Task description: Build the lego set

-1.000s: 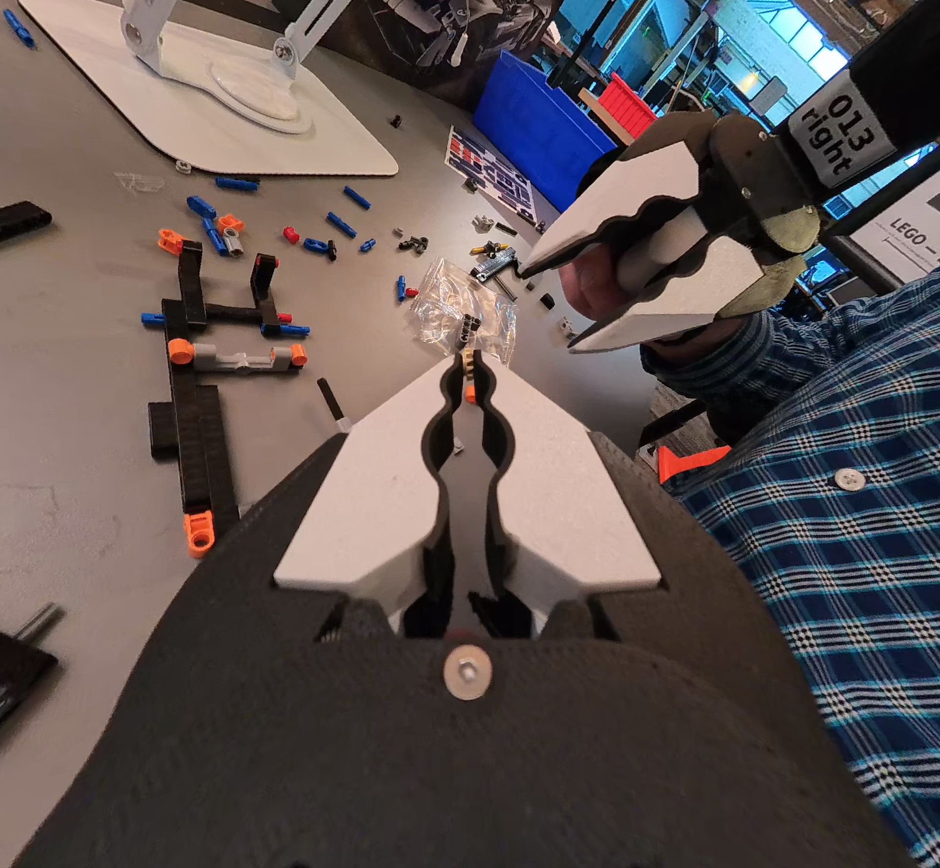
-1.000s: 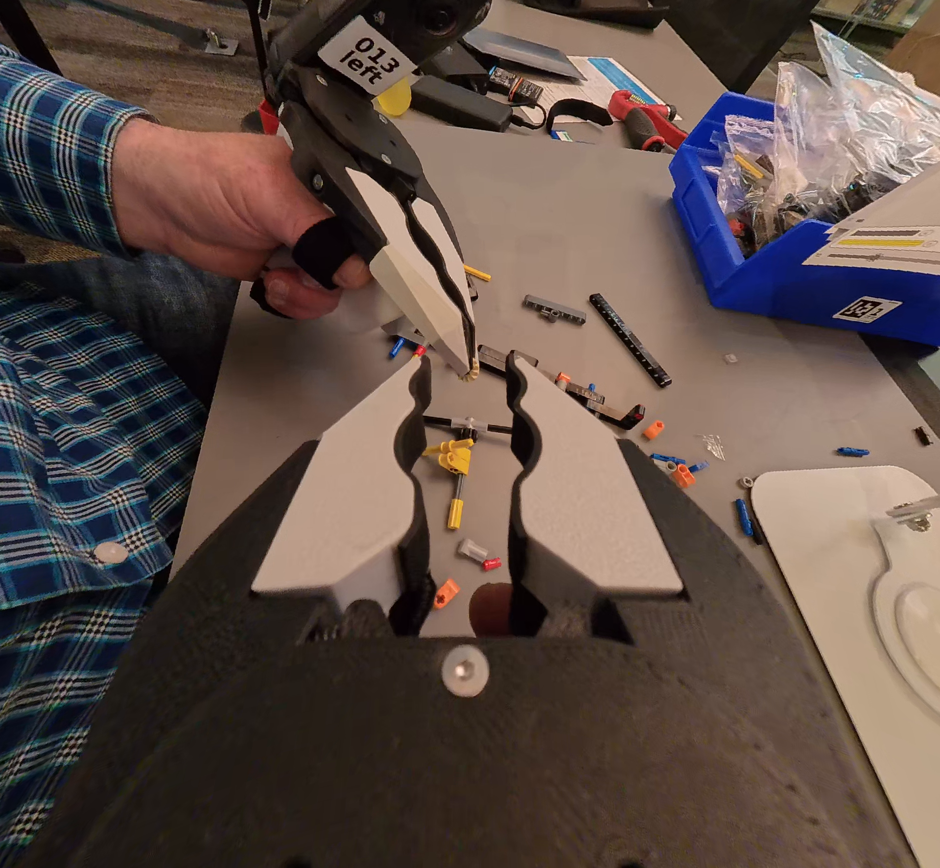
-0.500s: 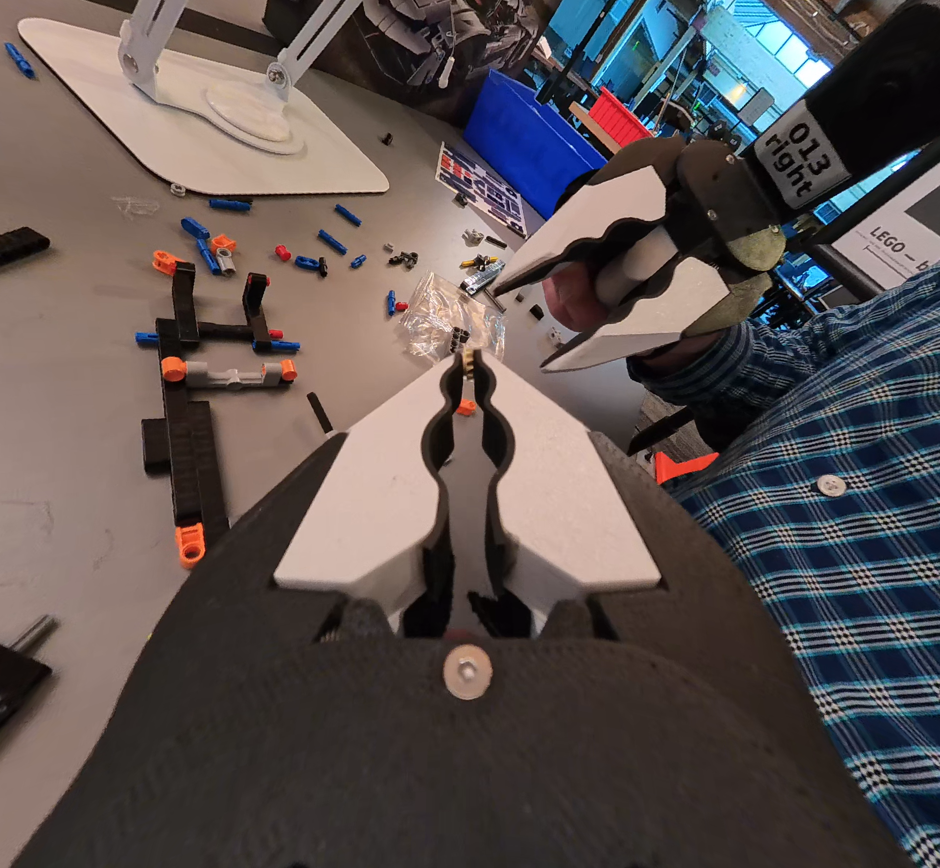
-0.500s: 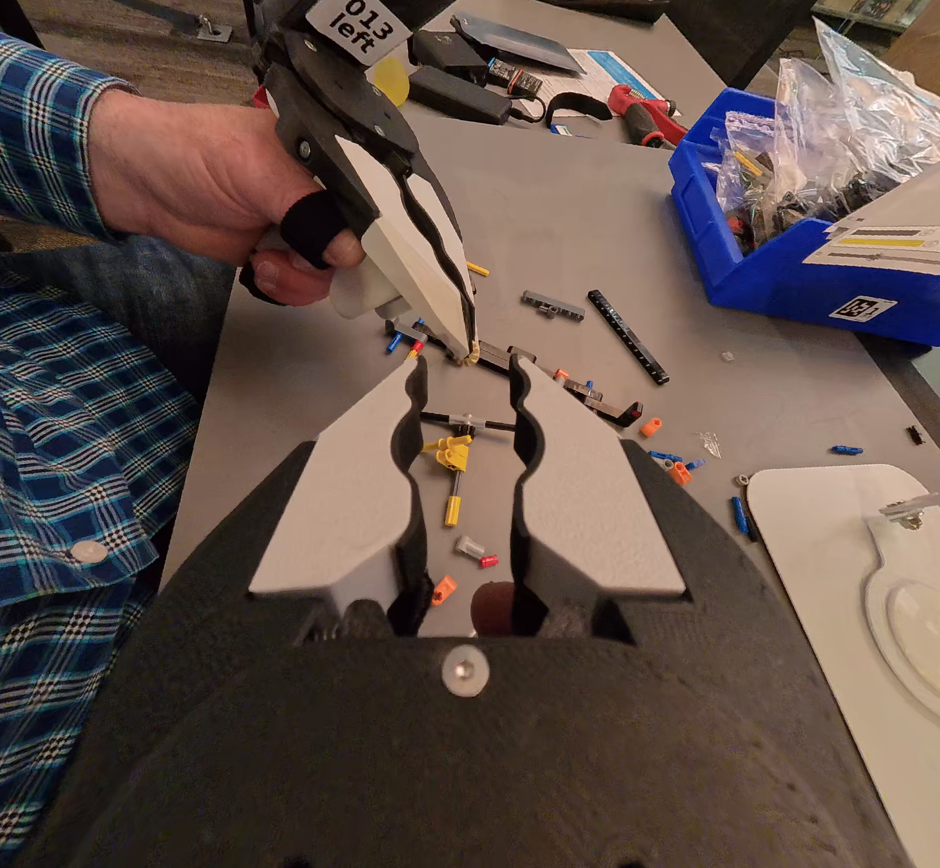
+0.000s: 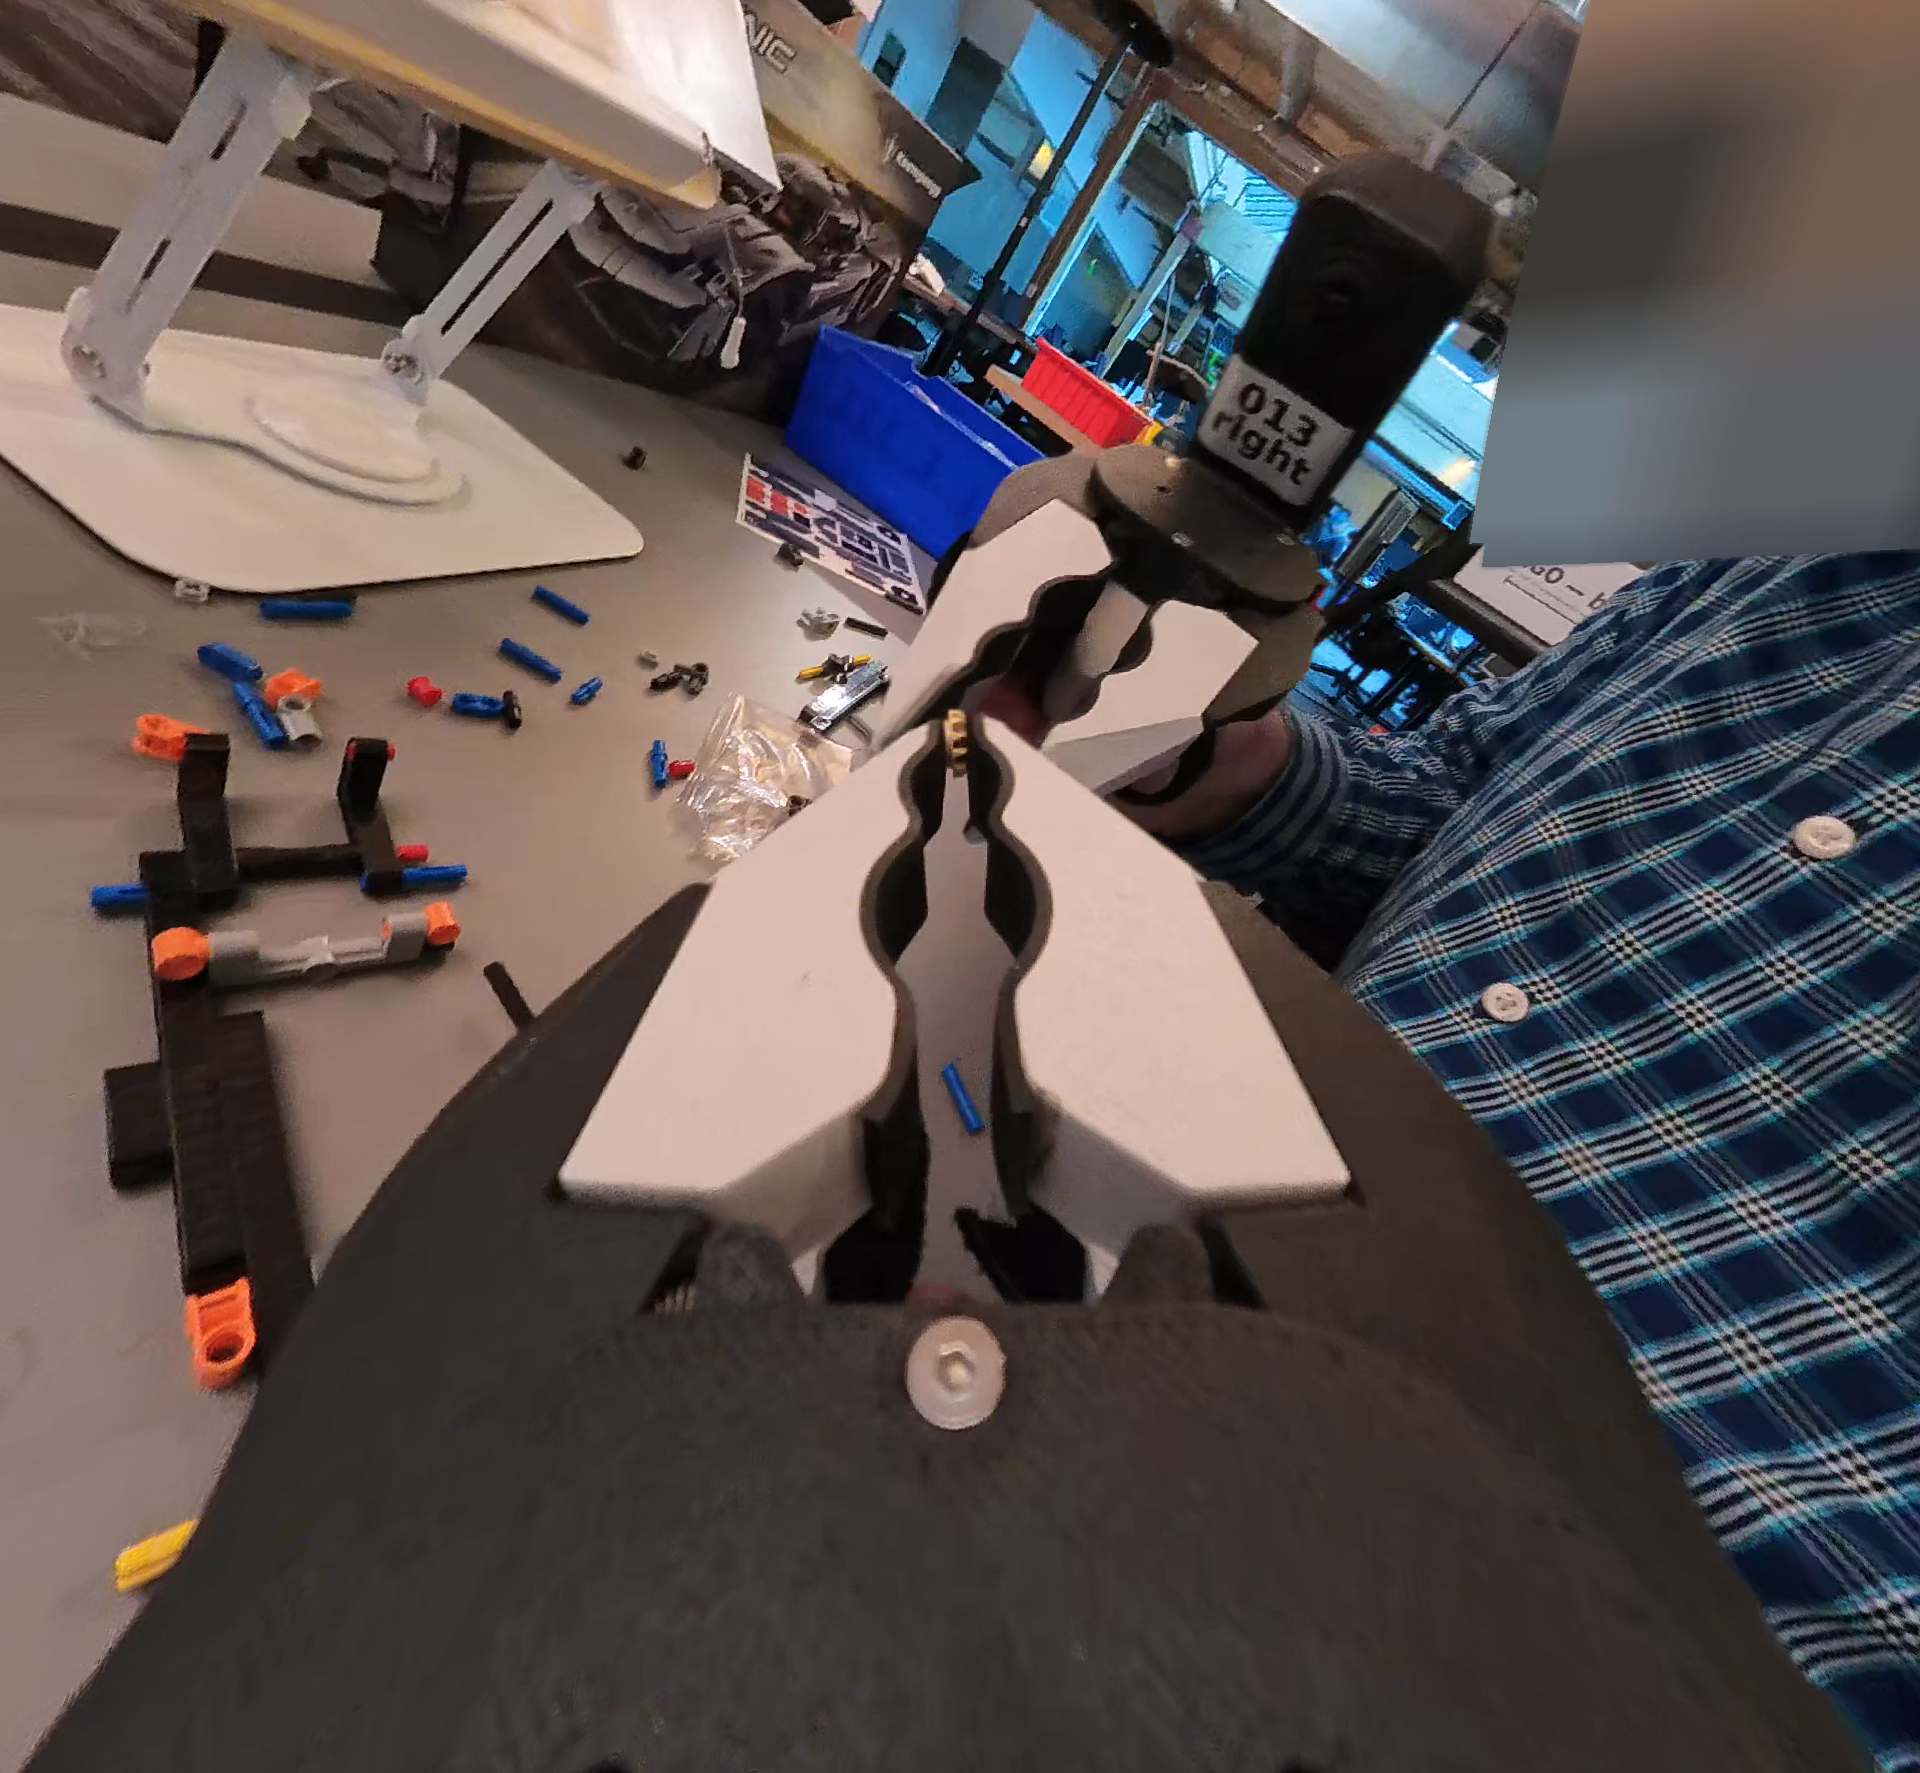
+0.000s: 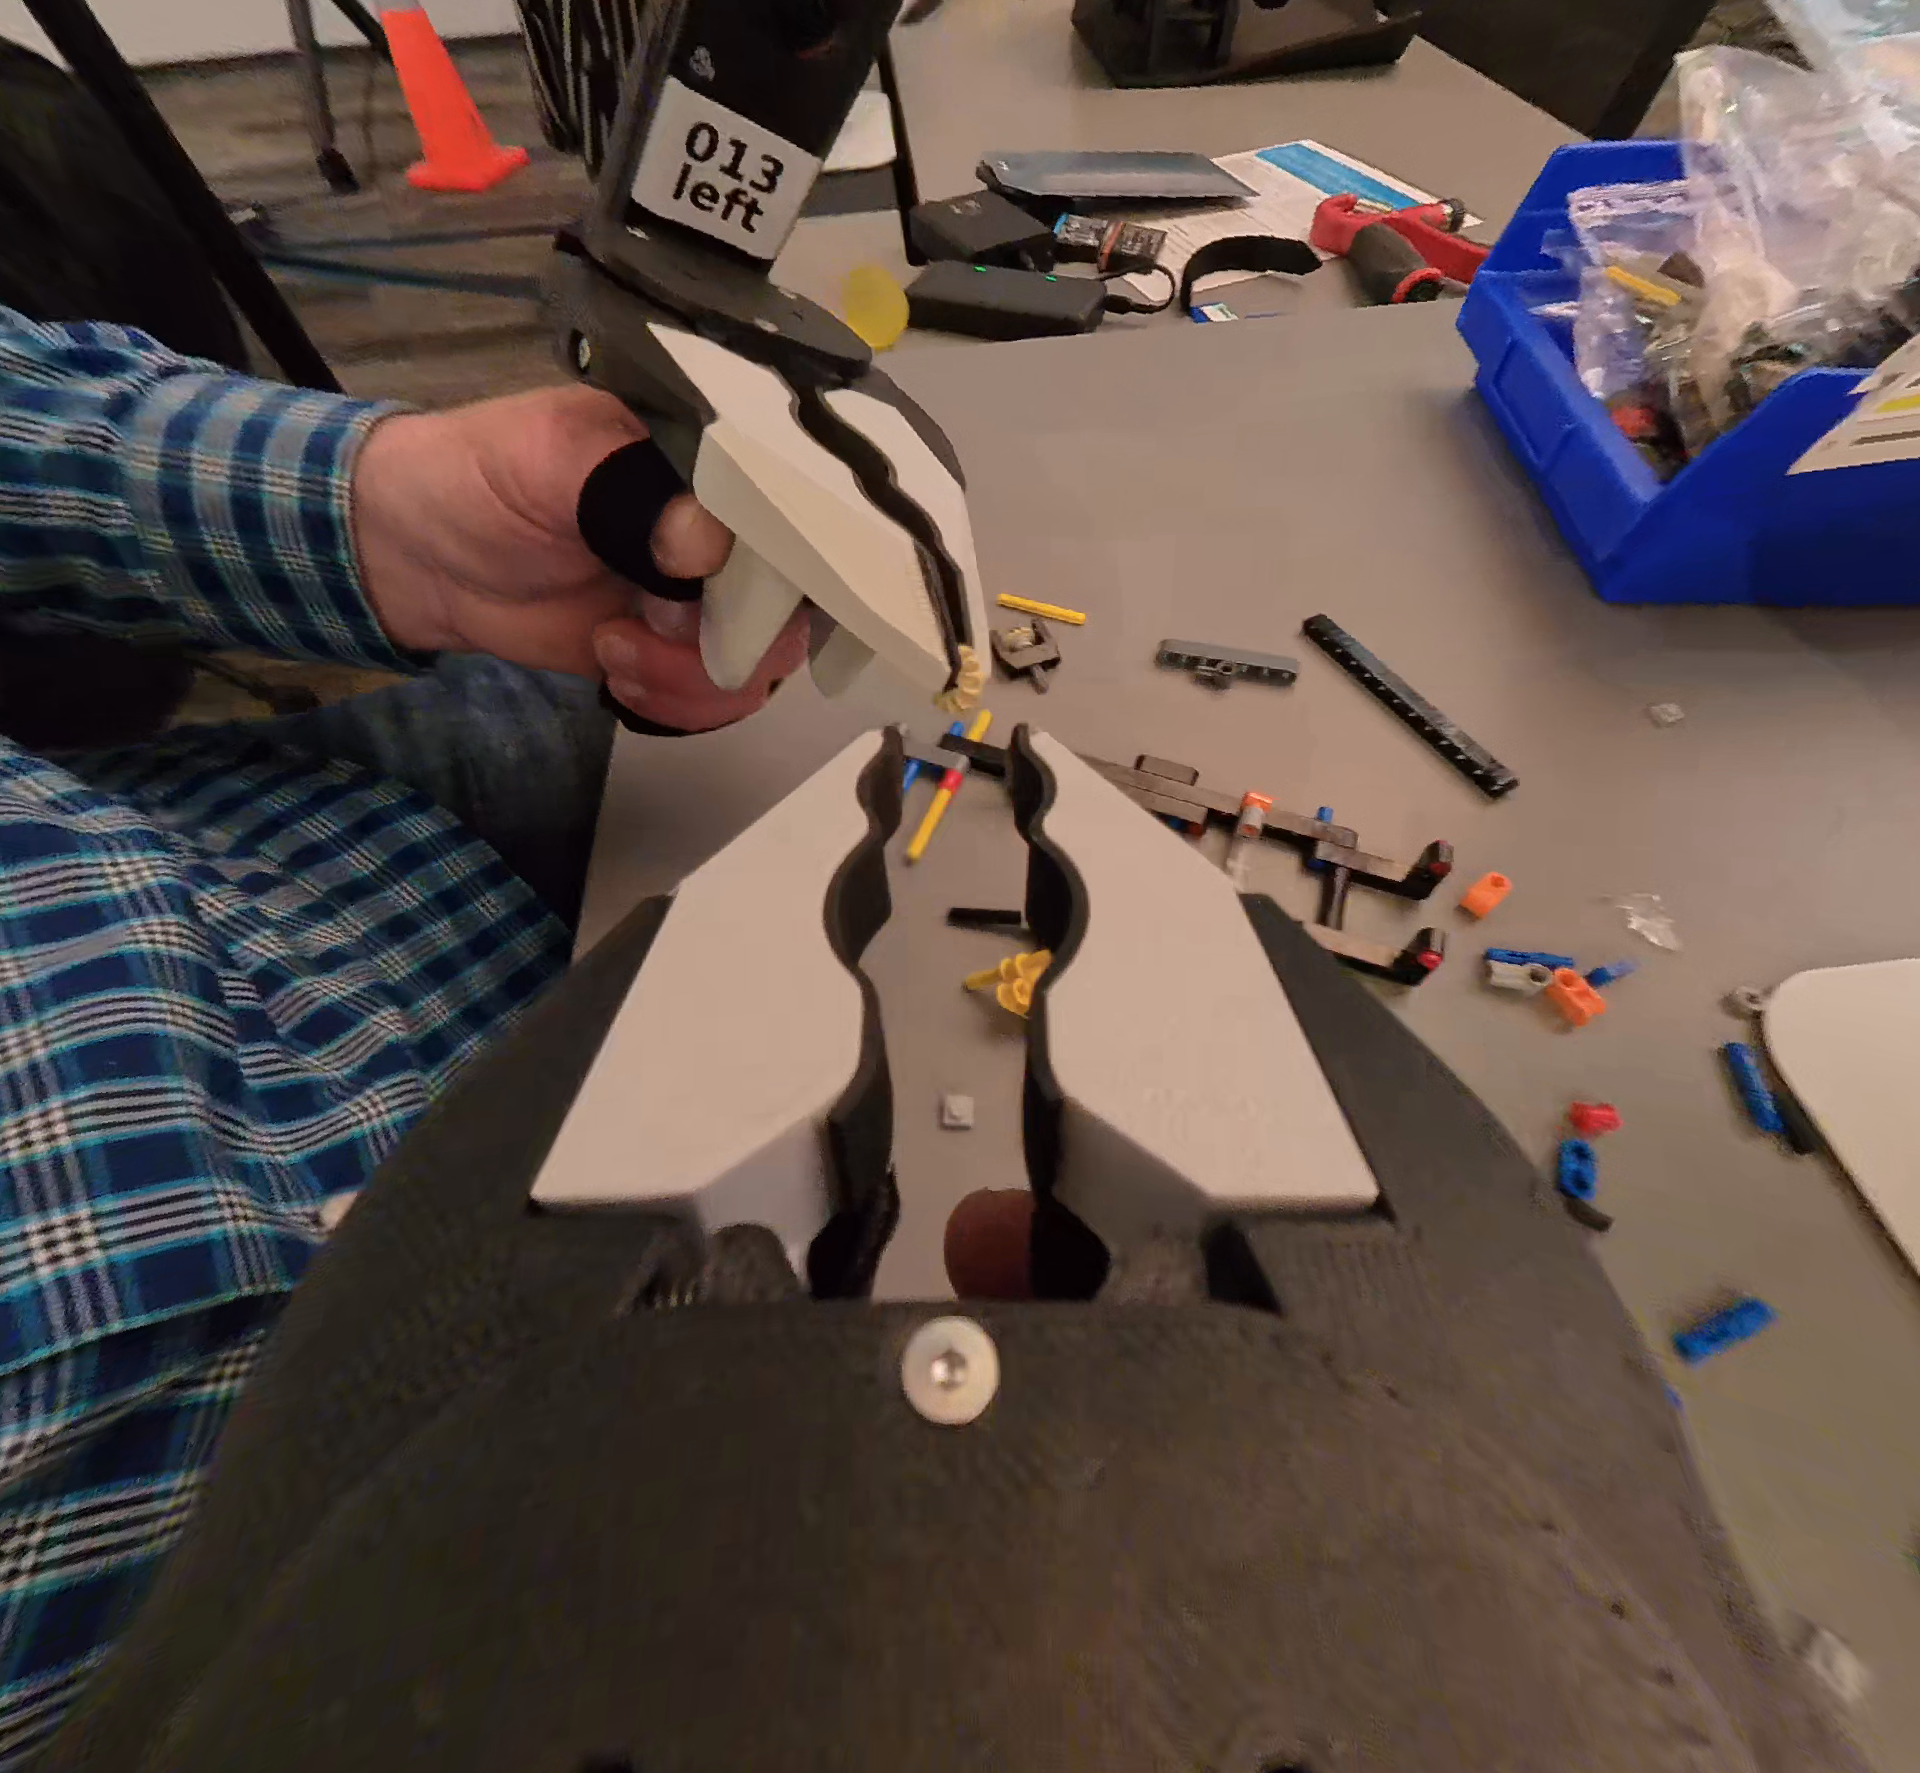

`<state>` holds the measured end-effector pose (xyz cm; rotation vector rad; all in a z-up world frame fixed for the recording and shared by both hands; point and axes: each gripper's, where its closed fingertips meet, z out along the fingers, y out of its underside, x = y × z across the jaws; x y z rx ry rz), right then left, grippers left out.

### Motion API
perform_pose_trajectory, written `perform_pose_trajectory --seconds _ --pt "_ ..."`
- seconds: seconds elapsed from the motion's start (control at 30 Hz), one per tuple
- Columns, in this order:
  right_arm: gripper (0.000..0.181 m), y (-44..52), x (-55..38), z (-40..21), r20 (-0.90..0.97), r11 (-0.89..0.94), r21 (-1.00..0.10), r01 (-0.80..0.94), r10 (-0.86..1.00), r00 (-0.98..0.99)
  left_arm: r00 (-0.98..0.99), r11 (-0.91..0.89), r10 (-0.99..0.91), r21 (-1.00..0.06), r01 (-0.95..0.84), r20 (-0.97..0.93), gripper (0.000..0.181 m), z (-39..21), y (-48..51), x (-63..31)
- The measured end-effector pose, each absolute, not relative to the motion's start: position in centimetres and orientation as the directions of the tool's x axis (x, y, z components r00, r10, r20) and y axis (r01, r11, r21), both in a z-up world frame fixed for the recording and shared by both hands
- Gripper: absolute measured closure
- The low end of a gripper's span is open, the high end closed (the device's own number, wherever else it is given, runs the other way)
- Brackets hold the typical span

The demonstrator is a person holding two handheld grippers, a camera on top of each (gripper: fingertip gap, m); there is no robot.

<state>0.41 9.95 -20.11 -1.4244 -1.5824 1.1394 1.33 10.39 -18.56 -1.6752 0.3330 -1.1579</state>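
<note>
My left gripper is shut on a small tan gear pinched at its very tips and held above the grey table. The gear also shows in the right wrist view. My right gripper is open and empty, its tips just below and in front of the gear. Its white fingers face my left gripper's tips closely in the left wrist view. A partly built black frame with orange, grey and blue parts lies on the table to the left; it also shows in the right wrist view.
Loose blue, orange, red and yellow pieces lie scattered around, with a yellow axle and a yellow connector under my right gripper. A clear bag, a blue bin and a white stand base stand farther off. A person's plaid sleeve borders the near edge. My left and right fingertips are right by each other.
Both grippers have risen and tilted upward. The left still holds the gear, and the right, still open, has swung round so its tips sit closer to the gear.
</note>
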Motion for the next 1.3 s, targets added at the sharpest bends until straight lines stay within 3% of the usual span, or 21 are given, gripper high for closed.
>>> perform_pose_trajectory --seconds 0.2,0.53,1.3 --pt "0.176 9.3 0.5 -19.0 -0.134 -0.072 -0.949 0.306 0.973 -0.187 0.475 -0.415 -0.723 -0.865 0.28 0.501 0.18 -18.2 9.8 1.7" --pt "0.179 8.0 1.1 -18.2 -0.258 -0.177 -0.945 0.275 0.92 -0.294 0.347 -0.444 -0.767 -0.836 0.322 0.54 0.18 -17.5 8.5 2.1" --pt "0.181 8.2 1.1 -18.2 -0.3 -0.22 -0.937 0.273 0.905 -0.302 0.383 -0.426 -0.759 -0.847 0.319 0.526 0.174 -17.0 8.7 0.9"
